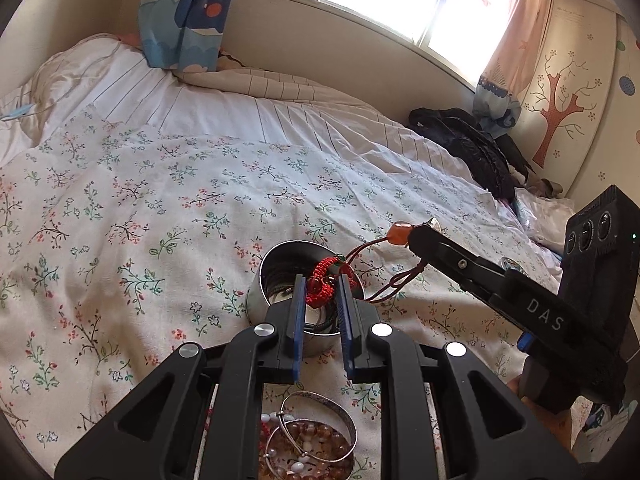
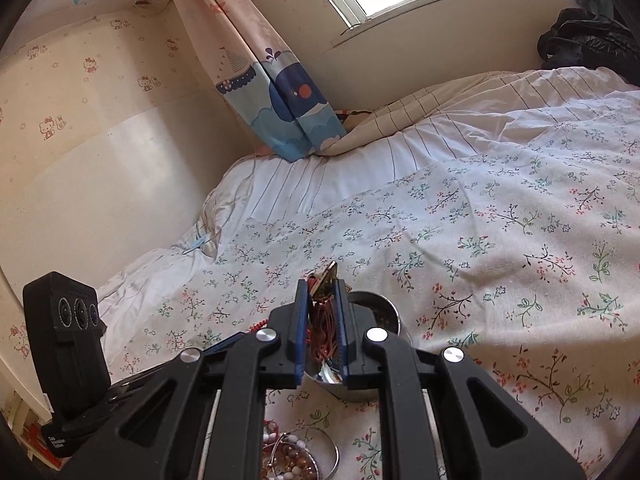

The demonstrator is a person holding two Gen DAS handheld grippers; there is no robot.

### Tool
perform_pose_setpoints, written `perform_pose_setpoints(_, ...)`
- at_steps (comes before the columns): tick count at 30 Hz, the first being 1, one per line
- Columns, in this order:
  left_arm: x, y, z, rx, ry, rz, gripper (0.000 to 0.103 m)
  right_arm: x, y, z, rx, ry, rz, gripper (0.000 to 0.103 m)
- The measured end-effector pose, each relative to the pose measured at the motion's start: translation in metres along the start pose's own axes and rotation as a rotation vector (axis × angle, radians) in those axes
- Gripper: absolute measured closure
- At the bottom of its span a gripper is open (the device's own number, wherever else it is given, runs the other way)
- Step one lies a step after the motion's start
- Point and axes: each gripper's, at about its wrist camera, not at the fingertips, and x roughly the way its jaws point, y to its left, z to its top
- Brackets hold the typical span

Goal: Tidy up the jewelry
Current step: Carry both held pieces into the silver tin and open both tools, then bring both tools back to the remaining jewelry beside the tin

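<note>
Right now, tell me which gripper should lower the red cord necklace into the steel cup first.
Probably the left. The left gripper holds the necklace's red knotted part right over the steel cup. The right gripper pinches the orange-bead end out past the rim, so it should follow.

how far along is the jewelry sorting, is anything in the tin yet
Done: the round metal tin on the bed already holds some dark cords. In hand: both tongs grip one red corded piece over the tin, the left tongs on its woven part, the right tongs on the end with the orange bead. Left: silver bangles and beaded bracelets lie in the near dish.
</note>
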Motion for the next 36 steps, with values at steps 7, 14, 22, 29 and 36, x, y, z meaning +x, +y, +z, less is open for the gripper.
perform_pose_setpoints(7,0.03,0.016,0.001,-0.025,0.061,0.042,0.085,0.02,-0.014,-0.003,0.062,0.038,0.027,0.048)
perform_pose_setpoints(14,0.017,0.023,0.005,-0.038,0.019,0.076,0.075,0.011,-0.023,-0.003,0.094,0.022,0.009,0.048)
perform_pose_setpoints(22,0.013,0.011,0.002,0.02,0.006,0.118,0.059,0.012,-0.024,-0.004,0.087,0.034,-0.009,0.045)
perform_pose_setpoints(29,0.01,0.007,0.0,0.052,-0.005,0.161,0.051,0.01,-0.024,-0.005,0.084,0.035,-0.02,0.041)
perform_pose_setpoints(36,0.003,0.003,-0.003,0.081,-0.018,0.202,0.04,0.005,-0.026,-0.007,0.096,0.034,-0.032,0.038)
